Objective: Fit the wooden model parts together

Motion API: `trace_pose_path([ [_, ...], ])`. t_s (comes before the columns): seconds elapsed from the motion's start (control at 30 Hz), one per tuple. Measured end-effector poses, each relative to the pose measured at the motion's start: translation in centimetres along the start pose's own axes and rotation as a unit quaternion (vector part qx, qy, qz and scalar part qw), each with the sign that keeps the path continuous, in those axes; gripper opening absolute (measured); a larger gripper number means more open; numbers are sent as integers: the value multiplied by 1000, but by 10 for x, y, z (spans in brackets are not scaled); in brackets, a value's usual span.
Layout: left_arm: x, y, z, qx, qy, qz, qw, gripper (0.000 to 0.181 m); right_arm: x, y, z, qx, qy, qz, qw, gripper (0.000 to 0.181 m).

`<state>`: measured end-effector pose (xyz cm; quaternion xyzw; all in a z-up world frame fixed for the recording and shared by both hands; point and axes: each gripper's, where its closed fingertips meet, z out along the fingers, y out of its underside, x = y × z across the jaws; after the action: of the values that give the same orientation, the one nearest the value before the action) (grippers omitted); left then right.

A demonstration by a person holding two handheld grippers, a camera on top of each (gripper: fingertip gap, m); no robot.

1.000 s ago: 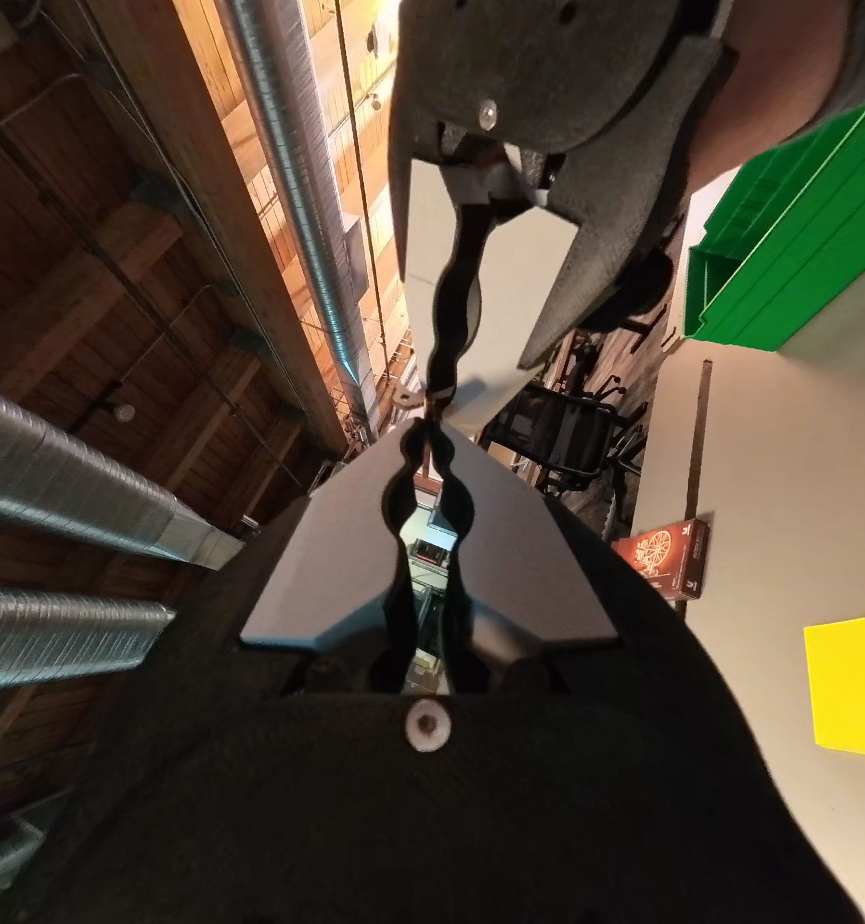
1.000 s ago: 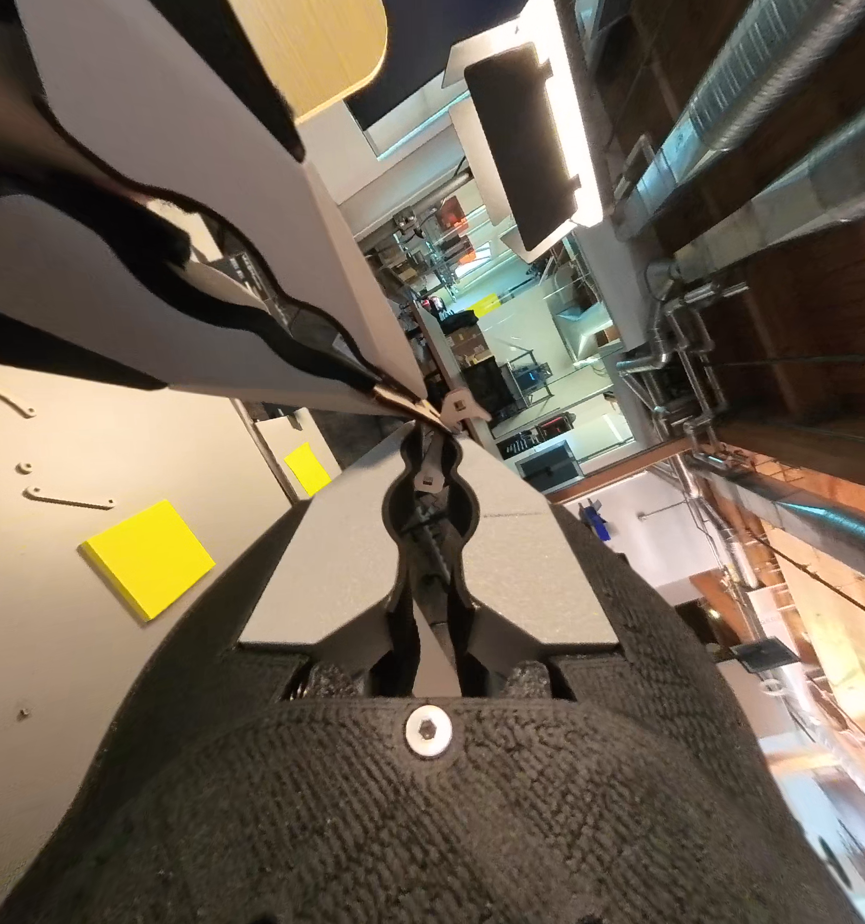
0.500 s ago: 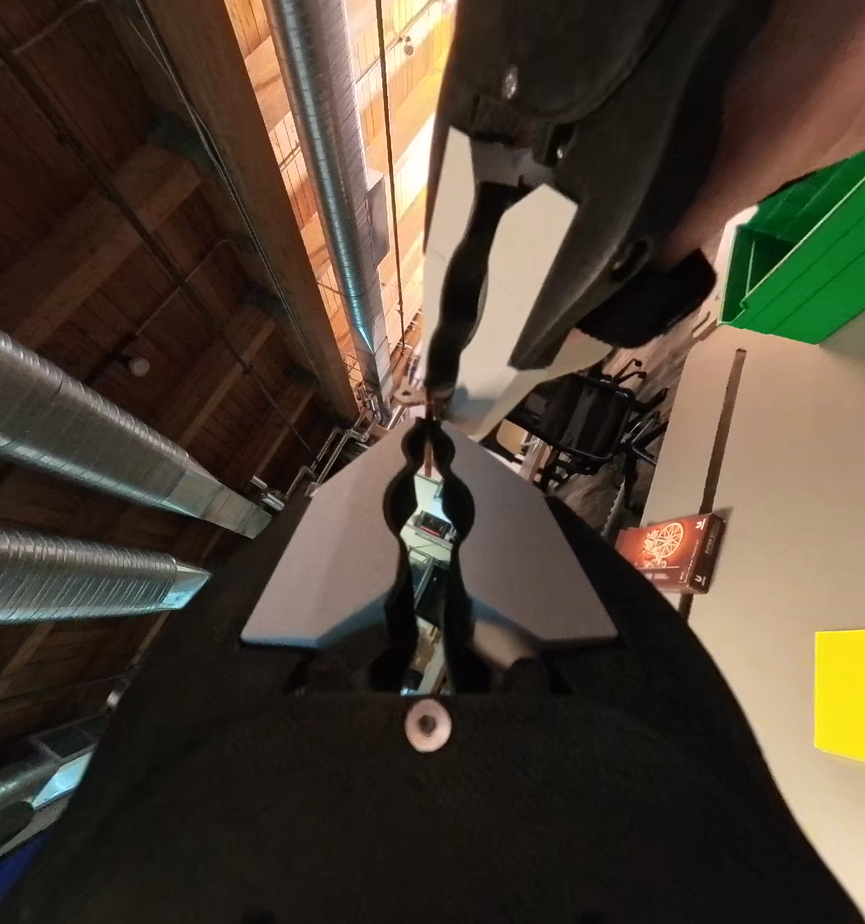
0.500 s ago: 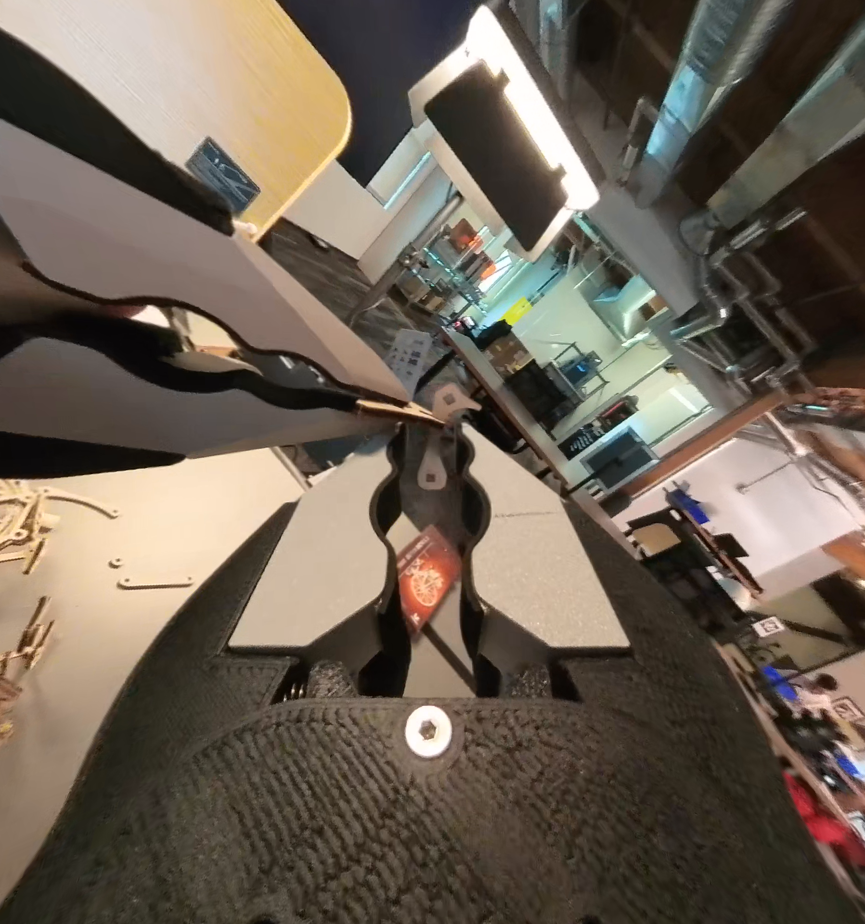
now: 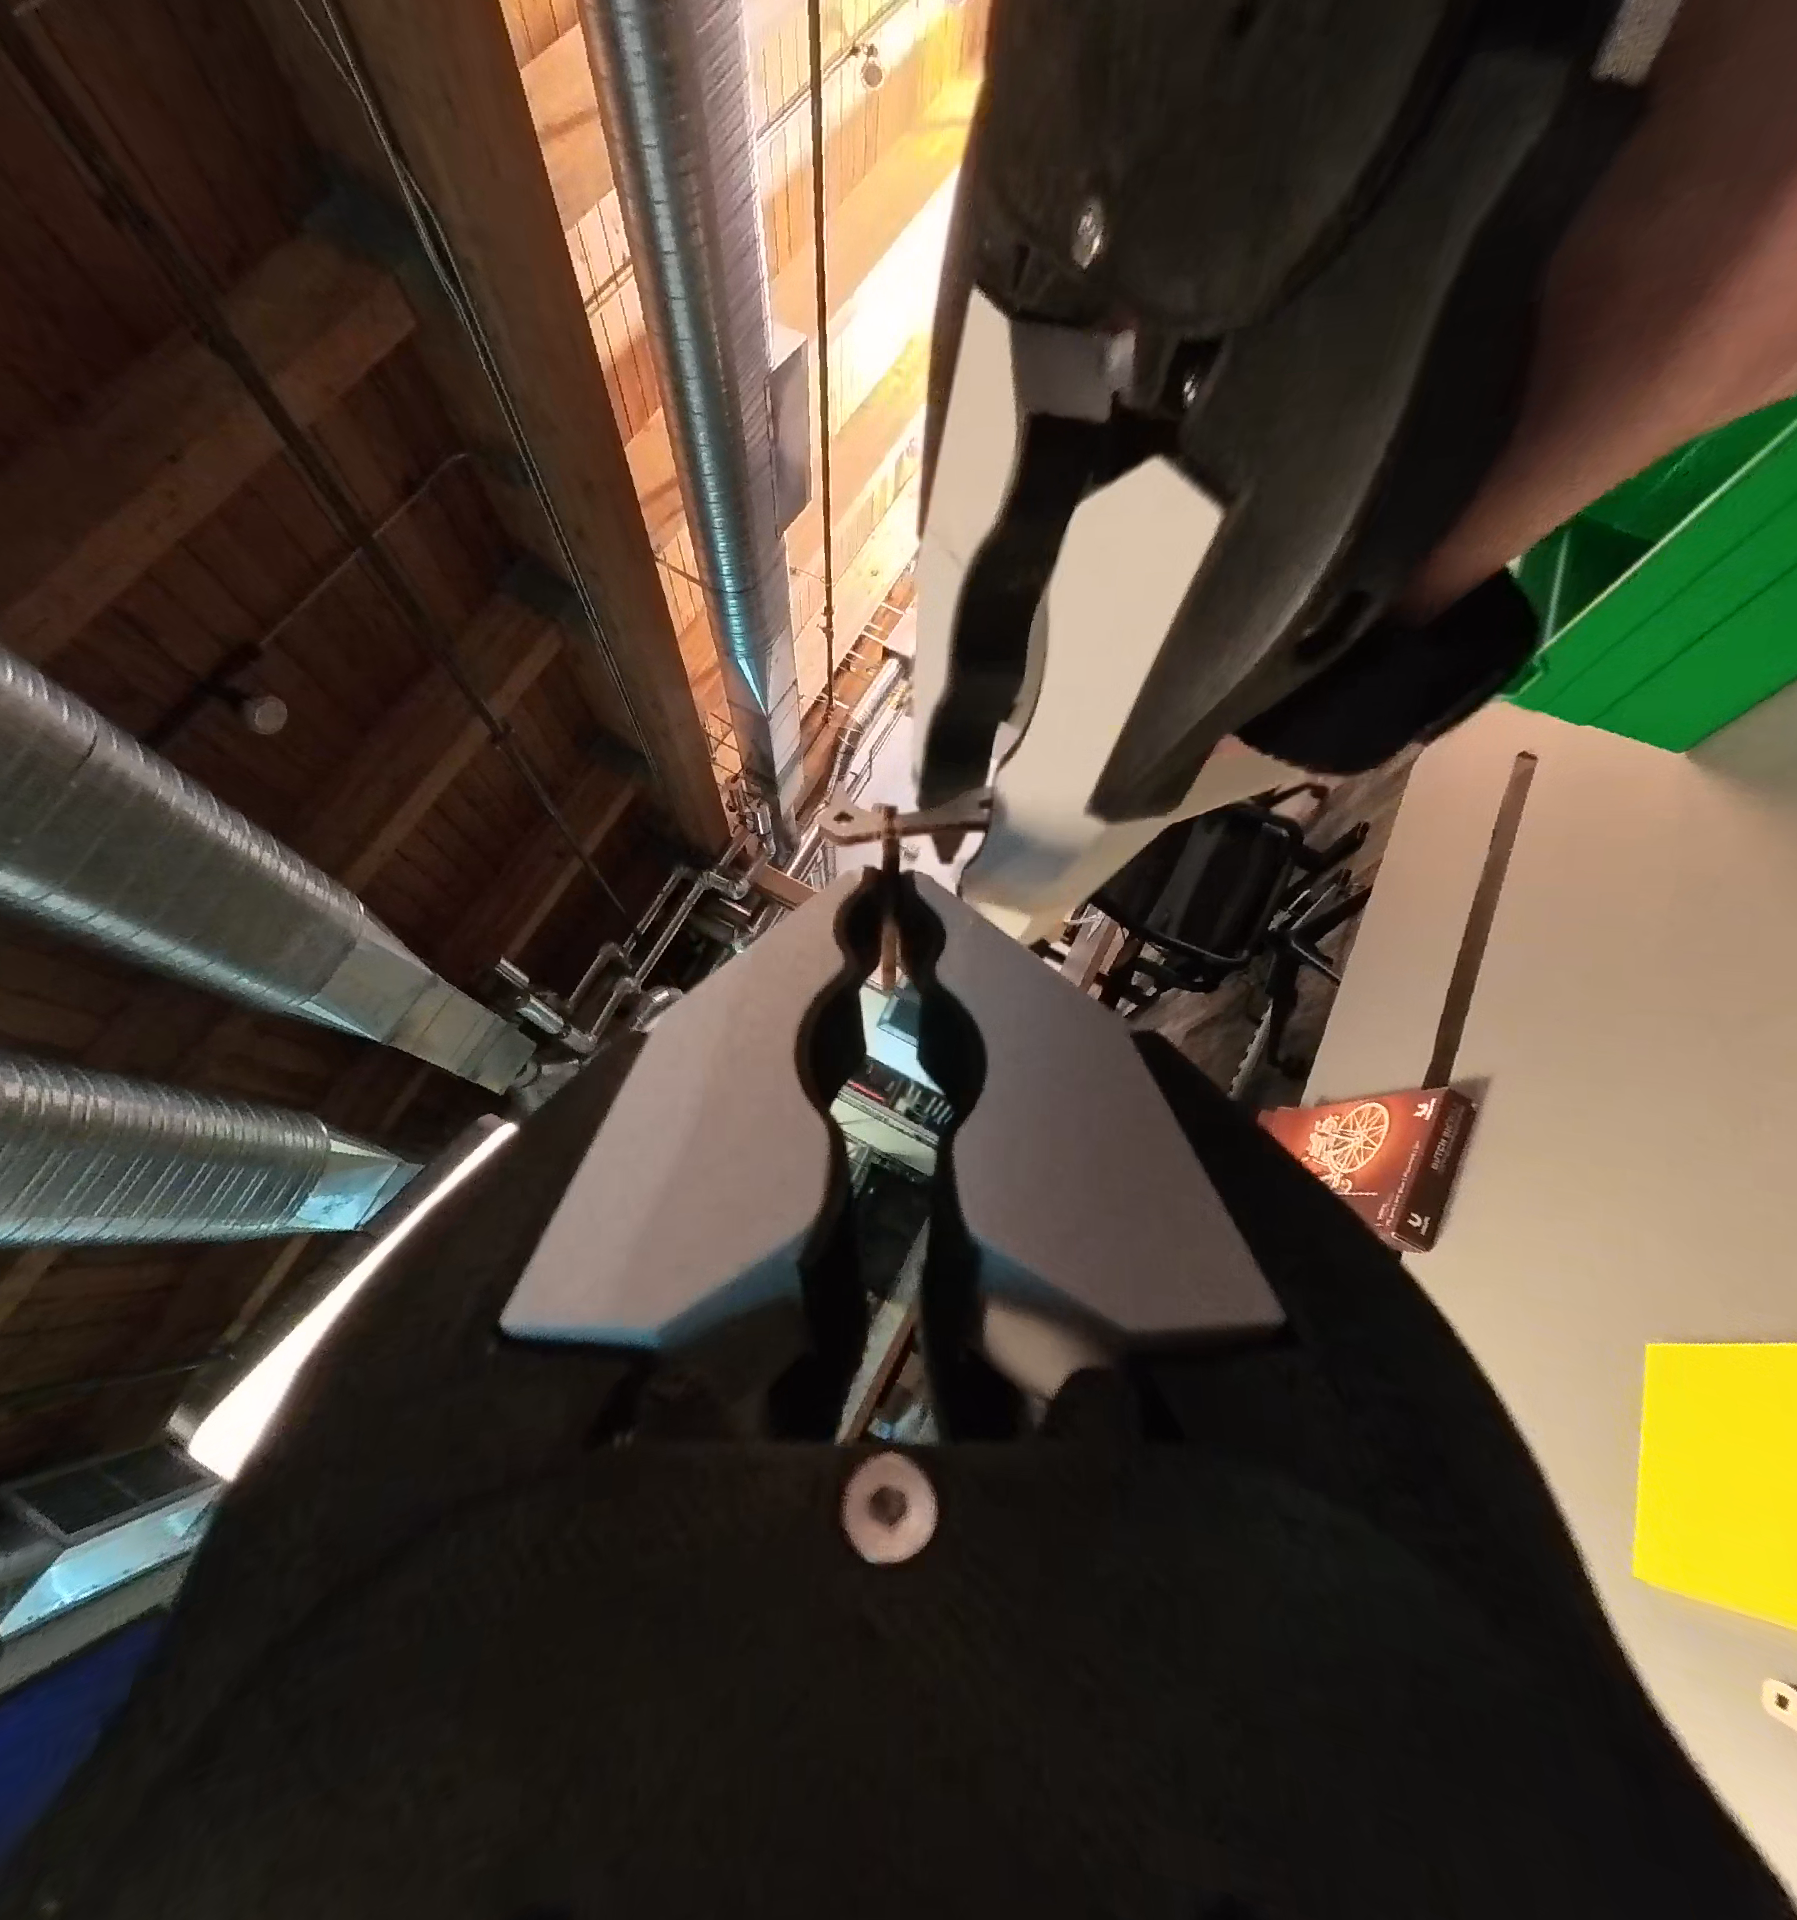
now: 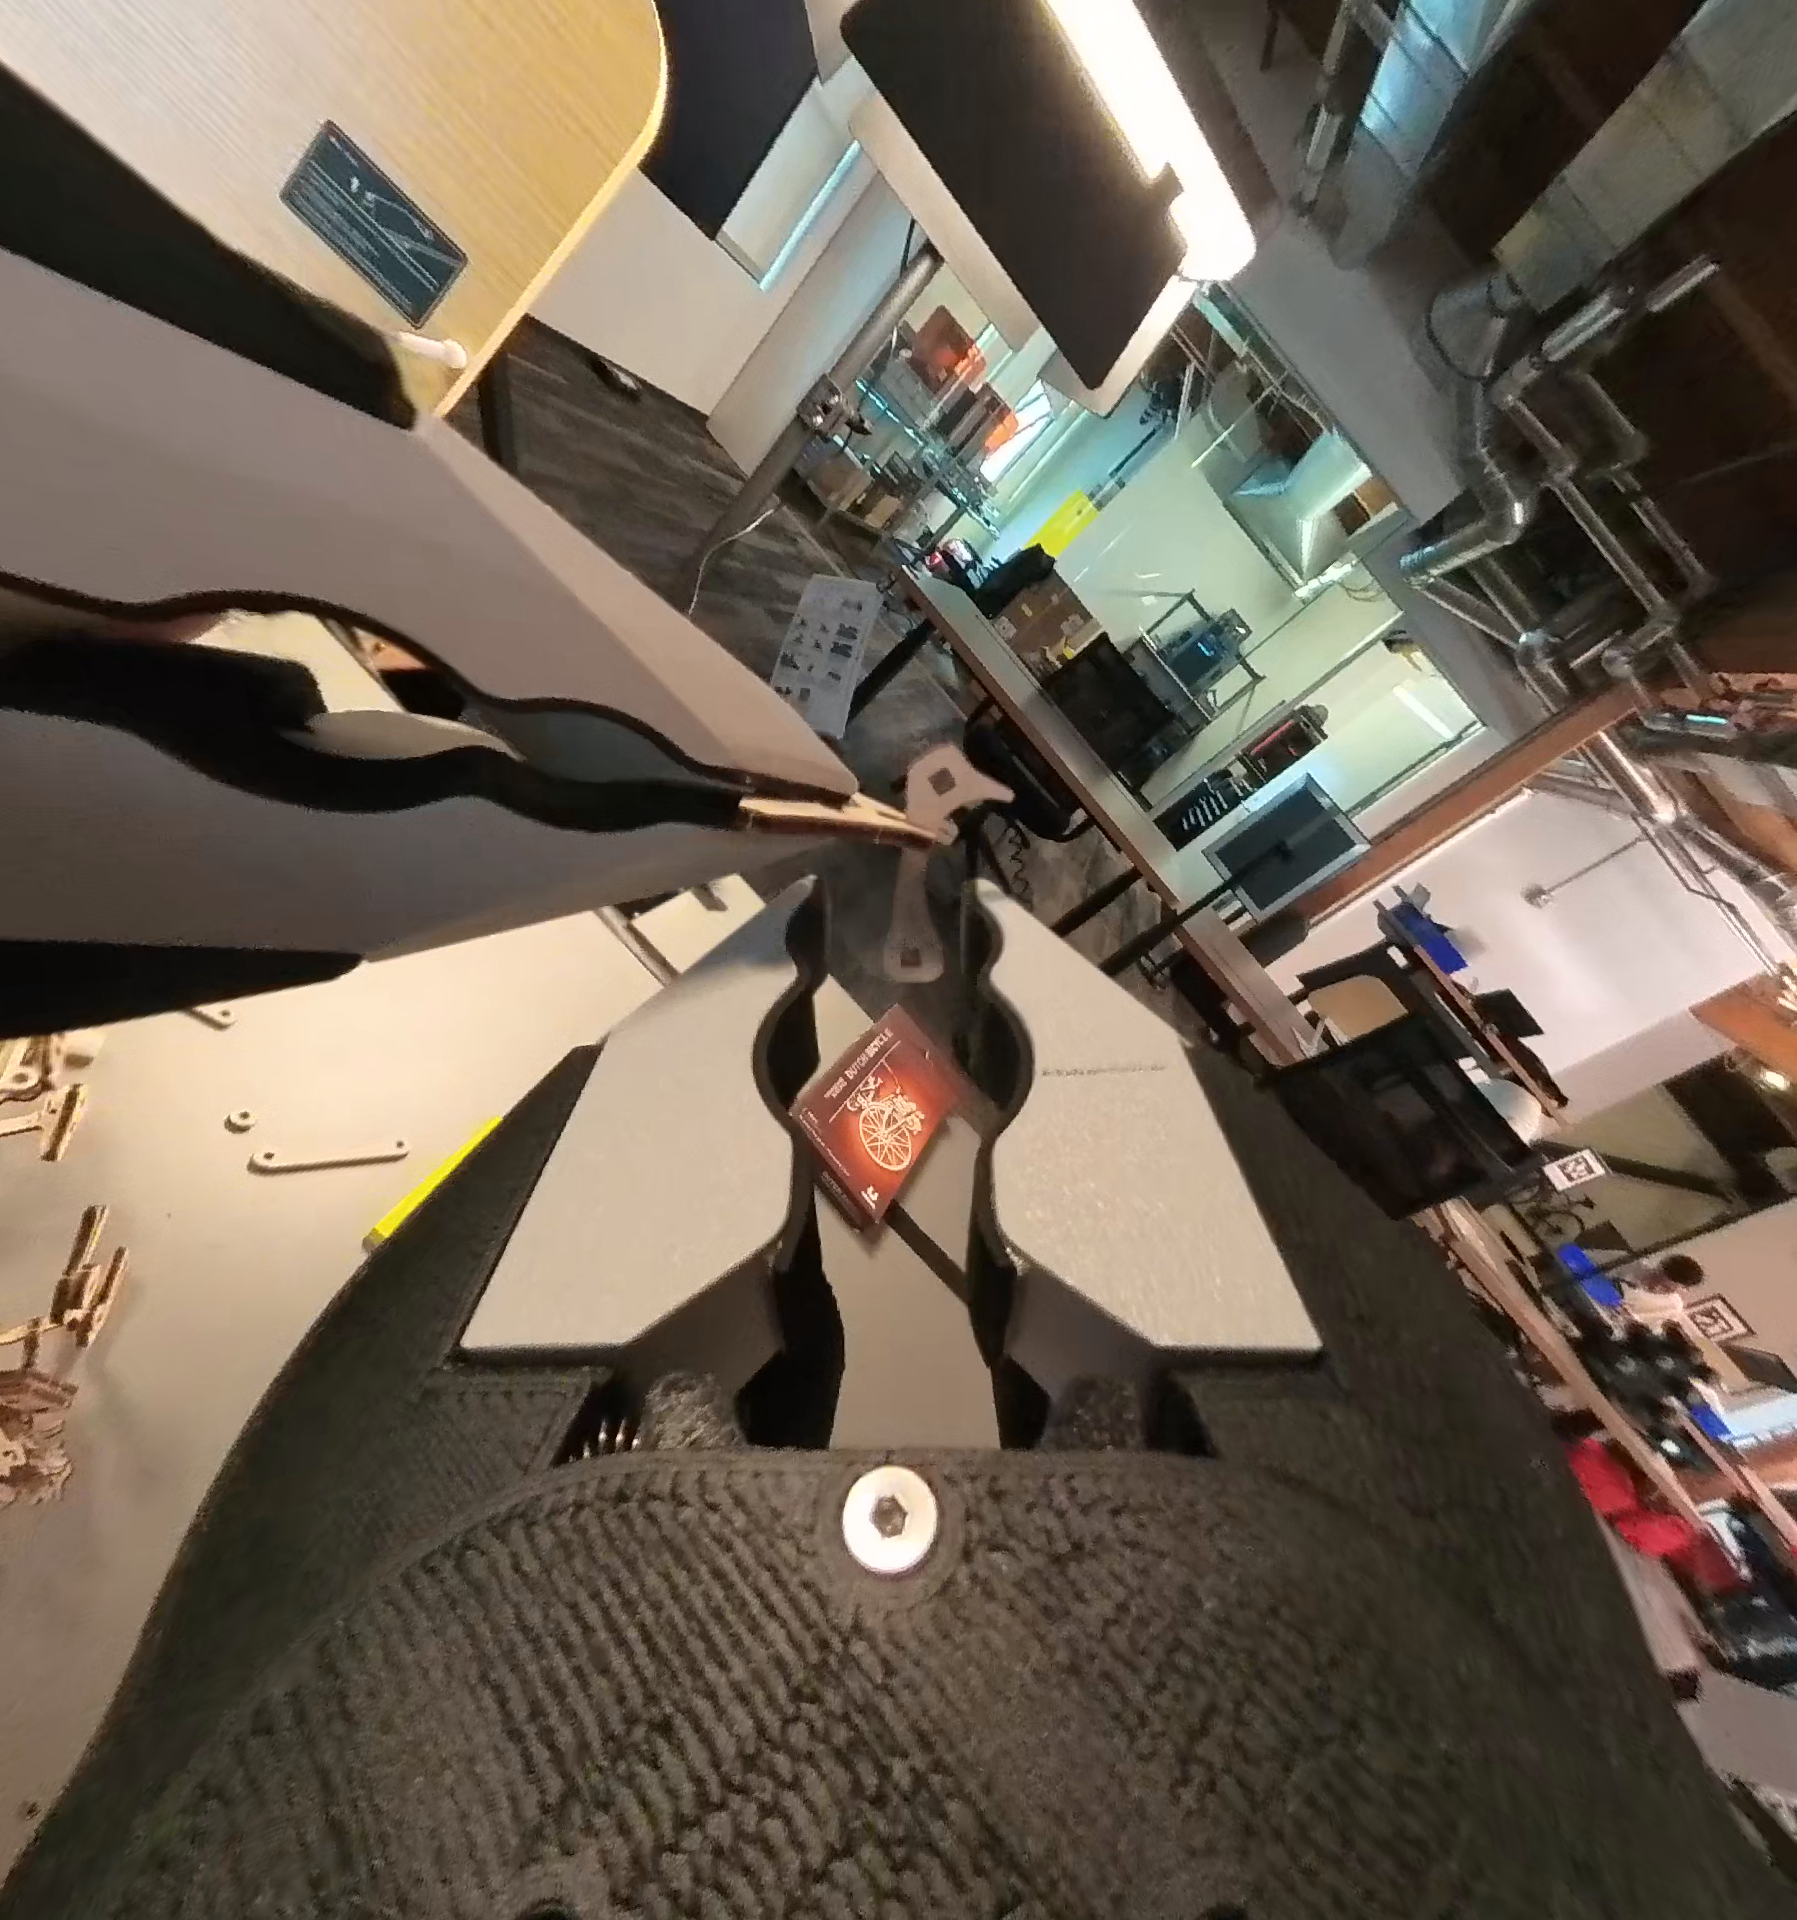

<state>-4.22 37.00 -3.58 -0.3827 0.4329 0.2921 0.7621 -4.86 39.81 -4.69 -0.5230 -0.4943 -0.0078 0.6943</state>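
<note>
Two grippers: raised clear of the table (image 5: 1652, 935), tips meeting in the air
Left gripper (image 5: 886, 883): jaws pinched on a thin wooden strip (image 5: 886, 914); strip stands upright out of the tips
Right gripper (image 6: 899, 894): jaws nipped on a flat wooden piece (image 6: 941, 795); piece crosses the strip and touches it
Green bin (image 5: 1704, 623): at the table's far edge; contents hidden
Brown box (image 6: 878, 1127): shut, lying flat on the table
Loose wooden parts (image 6: 11, 1091): scattered by the table's left edge
Yellow pad (image 5: 1751, 1486): flat on the table
</note>
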Motion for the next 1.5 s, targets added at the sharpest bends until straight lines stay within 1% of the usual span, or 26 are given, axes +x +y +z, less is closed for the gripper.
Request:
trace_pose_path([
  [0.13, 2, -4, 0, 6, 4, 3, 1000, 1, 3, 4, 3, -10, 11, 3, 1000, 18],
  [0.2, 2, -6, -1, 10, 2, 7, 1000, 1, 3, 3, 2, -9, 14, 3, 1000, 4],
  [0.23, 2, -7, -1, 12, 1, 10, 1000, 1, 5, 3, 2, -8, 20, -1, 1000, 0],
  [0.33, 2, -10, -3, 21, 4, 16, 1000, 1, 4, 3, -1, -9, 20, -25, 999, 0],
  [0.47, 5, -9, -5, 27, 19, 29, 999, 1, 2, 6, -2, -21, 33, -111, 993, 0],
  [0.7, 10, -10, -10, 52, 52, 26, 997, 1, -3, 7, -7, -10, 31, -198, 980, 0],
  [0.9, 9, -13, -11, 58, 52, 10, 997, 1, -2, 3, -11, -1, 47, -222, 974, 0],
  [1.0, 11, -13, -11, 60, 63, 9, 996, 0, -3, 5, -12, -5, 52, -245, 968, 0],
  [1.33, 22, -7, -20, 78, 126, 10, 989, 0, -11, 13, -11, -39, 58, -339, 938, 0],
  [1.43, 23, -4, -21, 73, 129, 16, 989, 0, -11, 14, -9, -50, 71, -359, 929, 0],
  [1.5, 22, -3, -19, 71, 125, 13, 990, 0, -10, 15, -7, -52, 70, -350, 933, 0],
])
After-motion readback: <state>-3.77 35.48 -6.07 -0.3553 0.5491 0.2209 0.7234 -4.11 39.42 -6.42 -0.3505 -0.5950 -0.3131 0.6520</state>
